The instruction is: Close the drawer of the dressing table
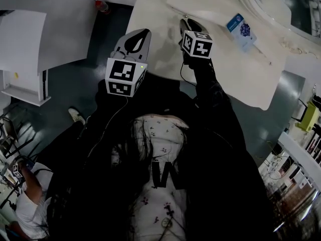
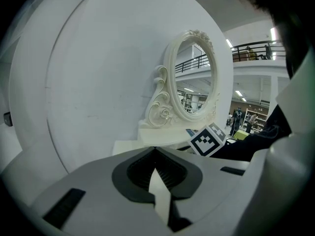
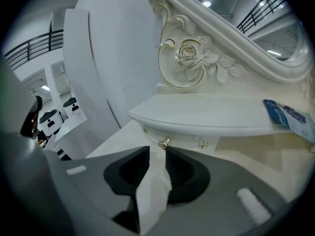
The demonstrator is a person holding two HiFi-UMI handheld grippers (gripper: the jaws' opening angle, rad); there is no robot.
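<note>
A small white dressing table [image 3: 206, 116] with a carved oval mirror [image 2: 194, 77] stands on a white tabletop [image 1: 155, 29]. Its drawer front, under the shelf, carries two small gold knobs [image 3: 164, 142]. How far the drawer stands out I cannot tell. My right gripper [image 3: 157, 149] is narrowly open, its tips just short of the left knob with nothing between them. In the head view the right gripper [image 1: 186, 23] reaches over the tabletop toward the dressing table [image 1: 220, 4]. Further left, my left gripper [image 1: 136, 38] hangs at the tabletop's edge. In its own view the left gripper [image 2: 155, 152] is shut and empty.
A blue printed card [image 1: 242, 29] lies on the dressing table's shelf, to the right. A white curved panel [image 2: 113, 73] rises behind the mirror. Another white table [image 1: 30, 39] stands at the left over the grey floor, where a red-capped object [image 1: 102, 6] lies.
</note>
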